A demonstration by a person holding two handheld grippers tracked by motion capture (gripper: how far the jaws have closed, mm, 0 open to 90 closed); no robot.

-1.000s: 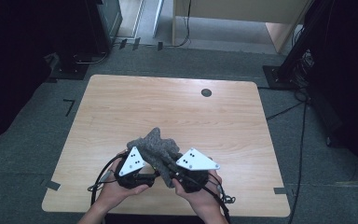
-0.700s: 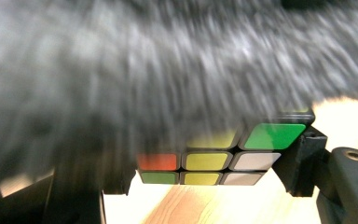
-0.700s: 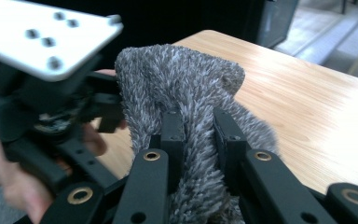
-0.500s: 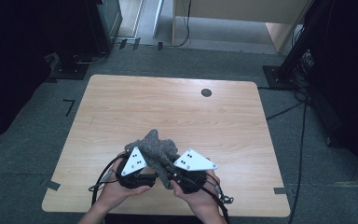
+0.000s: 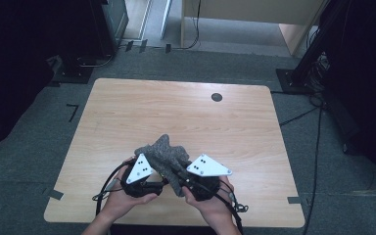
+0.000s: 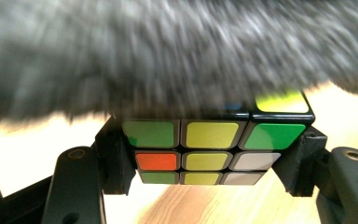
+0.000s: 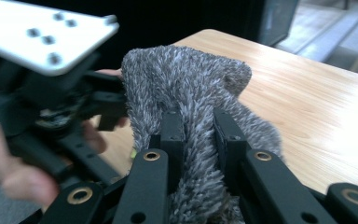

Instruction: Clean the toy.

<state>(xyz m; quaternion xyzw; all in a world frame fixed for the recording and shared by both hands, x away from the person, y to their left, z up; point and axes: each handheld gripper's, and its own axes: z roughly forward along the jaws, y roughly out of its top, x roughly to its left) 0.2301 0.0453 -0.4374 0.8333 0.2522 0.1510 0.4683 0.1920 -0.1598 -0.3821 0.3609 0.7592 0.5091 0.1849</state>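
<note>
Your left claw is clenched on a puzzle cube, its coloured faces showing between the jaws while the grey fuzzy cloth drapes over its top. Just beside it, your right claw pinches a fold of that cloth above the desk. Judging by this, the wrapping is only partly done.

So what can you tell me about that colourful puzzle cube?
The puzzle cube has black edges and glossy square stickers: green, yellow, orange and white on the near face. It sits level, clamped at both sides between the left gripper jaws. A fuzzy grey cloth drapes over its top, hiding most of that face. The wooden table lies beneath.
</note>
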